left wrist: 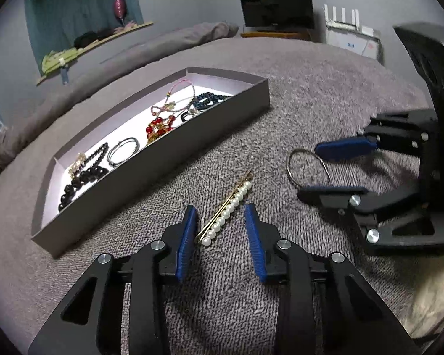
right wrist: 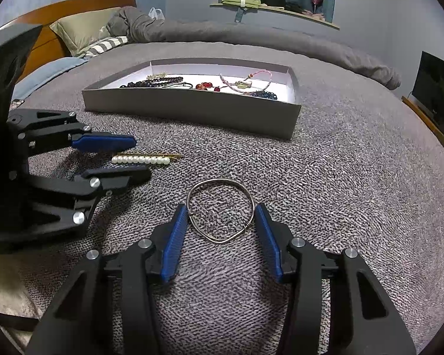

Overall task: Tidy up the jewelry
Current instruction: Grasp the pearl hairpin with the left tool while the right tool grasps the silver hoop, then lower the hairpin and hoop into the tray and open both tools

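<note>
A gold hairpin (left wrist: 226, 213) with a row of pearls lies on the grey knit bed cover. My left gripper (left wrist: 220, 207) straddles it, open, with a gap still showing at the right pad. A silver wire bangle (right wrist: 219, 180) lies flat on the cover to the right. My right gripper (right wrist: 220, 205) has both blue pads against its sides. The right wrist view shows the left gripper (right wrist: 142, 158) around the hairpin (right wrist: 139, 159). The left wrist view shows the right gripper (left wrist: 307, 170) around the bangle (left wrist: 287, 167).
A shallow grey box (left wrist: 151, 183) with a white floor lies beyond both grippers and holds several bracelets and bead strings; it is also in the right wrist view (right wrist: 192, 109). Pillows (right wrist: 83, 32) and a rolled duvet (right wrist: 251, 35) lie behind. A dark screen (left wrist: 276, 3) stands past the bed.
</note>
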Demonstrator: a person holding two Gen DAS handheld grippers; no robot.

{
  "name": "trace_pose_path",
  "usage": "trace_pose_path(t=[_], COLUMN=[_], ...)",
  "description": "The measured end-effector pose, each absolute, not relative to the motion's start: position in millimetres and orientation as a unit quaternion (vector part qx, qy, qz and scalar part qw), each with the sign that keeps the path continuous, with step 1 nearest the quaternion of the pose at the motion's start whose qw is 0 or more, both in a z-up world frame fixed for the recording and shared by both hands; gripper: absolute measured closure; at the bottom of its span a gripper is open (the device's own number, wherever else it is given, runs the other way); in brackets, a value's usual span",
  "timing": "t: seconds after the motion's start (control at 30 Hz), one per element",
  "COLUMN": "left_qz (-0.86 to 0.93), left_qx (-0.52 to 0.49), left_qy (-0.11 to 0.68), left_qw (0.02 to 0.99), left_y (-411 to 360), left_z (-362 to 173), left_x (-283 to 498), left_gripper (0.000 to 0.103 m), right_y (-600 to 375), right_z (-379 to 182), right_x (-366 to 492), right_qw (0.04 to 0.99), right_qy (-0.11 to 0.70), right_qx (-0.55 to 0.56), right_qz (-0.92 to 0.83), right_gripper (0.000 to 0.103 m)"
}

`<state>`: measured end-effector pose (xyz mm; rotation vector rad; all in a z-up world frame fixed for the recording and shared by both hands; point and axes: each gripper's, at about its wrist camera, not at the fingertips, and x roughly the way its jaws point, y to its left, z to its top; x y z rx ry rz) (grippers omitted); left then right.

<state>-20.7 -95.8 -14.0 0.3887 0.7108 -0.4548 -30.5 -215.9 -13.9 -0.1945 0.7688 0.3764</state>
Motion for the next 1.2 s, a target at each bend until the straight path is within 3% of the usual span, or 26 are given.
trace_pose_path(t=[0.1,0.2,0.73,1.2], left_qz=[-0.215,-0.217,-0.225,-0.155], left_qx=[0.194,0.191,0.132,0.091], left_qy=[0.342,0.339,0.298,0.315], left_qw=[0.894,0.895,0.918,0.932], left_y=[-96,-93,-69,-30], left_z=[-13,-10,34,69], left_x=[-22,-23,-26,61], left_gripper=[0.079,0.095,0.095,0.095], right_y=[-216,-218,-224,-185], right_z=[-13,-12,14,54], right_x=[-31,-31,-29,41], right_qw=[0.906,0.907,0.925,0.929], right_qy=[0.37,0.37,0.332,0.307], right_qx=[-0.094,-0.089,-0.068,-0.083], right_qz=[0.181,0.182,0.174,0.192], right_gripper=[0.056,0.056,0.056,0.057])
